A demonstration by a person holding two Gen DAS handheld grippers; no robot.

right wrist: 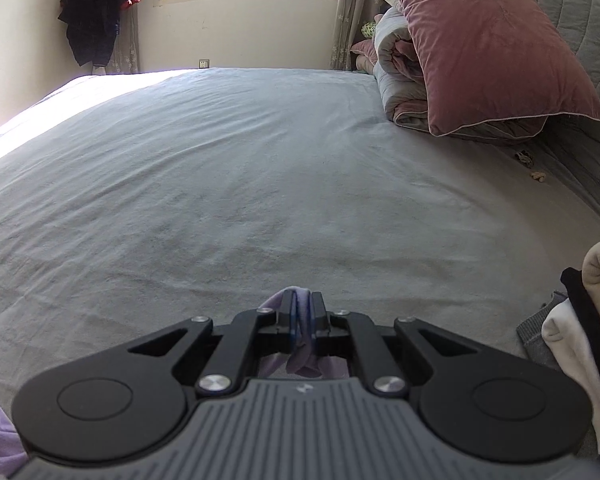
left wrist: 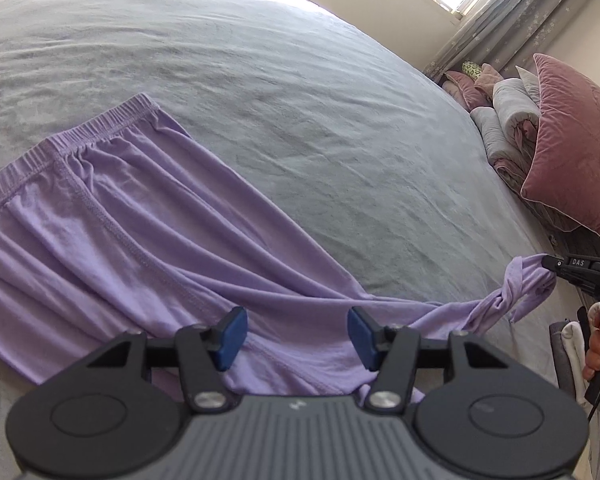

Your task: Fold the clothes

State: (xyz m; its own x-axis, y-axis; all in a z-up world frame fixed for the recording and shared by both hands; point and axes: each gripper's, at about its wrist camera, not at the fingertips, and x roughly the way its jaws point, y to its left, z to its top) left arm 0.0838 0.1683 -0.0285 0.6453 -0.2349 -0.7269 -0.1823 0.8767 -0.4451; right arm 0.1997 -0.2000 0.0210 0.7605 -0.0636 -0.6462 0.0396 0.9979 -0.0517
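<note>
Lilac trousers point(left wrist: 112, 216) lie spread on the grey bed point(left wrist: 300, 100), elastic waistband at the upper left of the left wrist view. My left gripper point(left wrist: 298, 338) hovers open over the lower part of the cloth, blue pads apart with nothing pinched. One leg end is pulled out to the right into a twisted strand point(left wrist: 496, 304), and my right gripper point(left wrist: 550, 264) is shut on its tip. In the right wrist view that gripper point(right wrist: 302, 312) shows a fold of lilac cloth point(right wrist: 300, 350) clamped between its closed pads. A person's hand point(left wrist: 598, 344) holds the right gripper's handle.
A dusty-pink pillow point(right wrist: 488, 40) leans on rolled grey bedding point(right wrist: 396, 76) at the headboard point(right wrist: 580, 12). A pile of cream, white and black clothes point(right wrist: 584, 320) sits at the bed's right edge. Dark jackets point(right wrist: 100, 4) hang by the window. The bed sheet point(right wrist: 220, 180) stretches wide ahead.
</note>
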